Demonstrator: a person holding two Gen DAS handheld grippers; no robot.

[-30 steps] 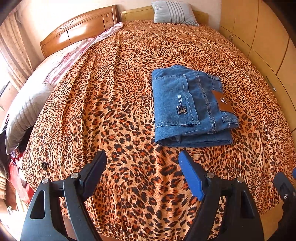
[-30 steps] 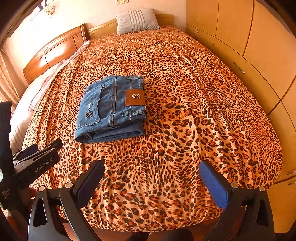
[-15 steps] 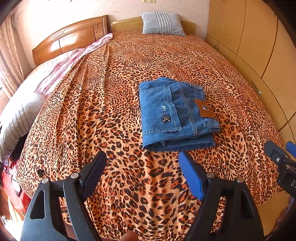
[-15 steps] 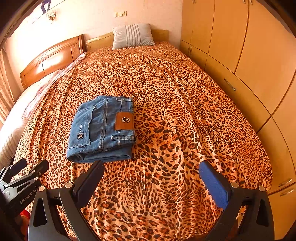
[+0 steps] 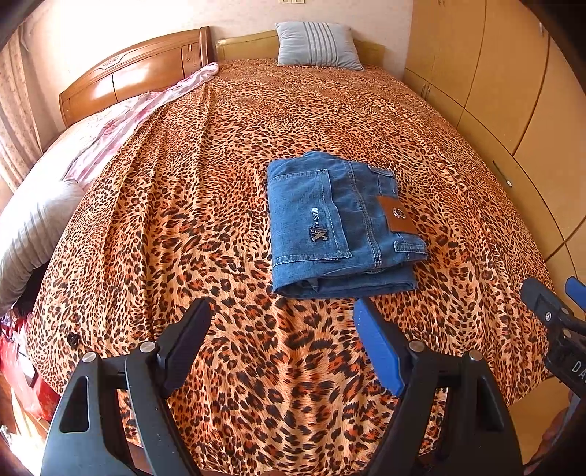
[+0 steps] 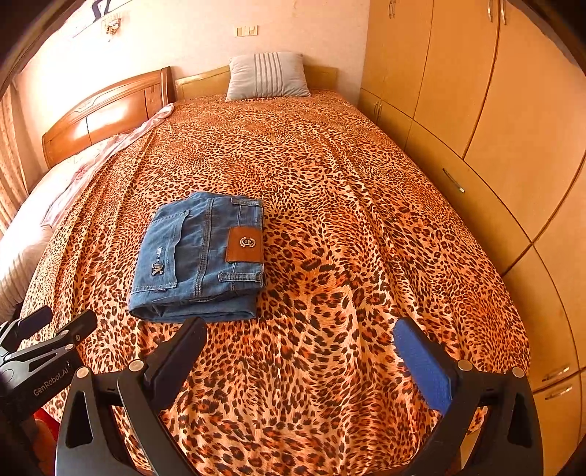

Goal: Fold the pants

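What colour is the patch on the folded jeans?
Brown, with a round metal logo; the patch shows best in the right wrist view.

The lower layers of the folded pants (image 5: 340, 227) lie hidden under the top one. The small lettering on their pocket is too small to read. The bed (image 6: 329, 183) runs past the bottom edge at its near end.

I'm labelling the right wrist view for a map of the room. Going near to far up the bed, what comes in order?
right gripper → folded jeans → bare leopard bedspread → striped grey pillow → headboard → wall switch plate.
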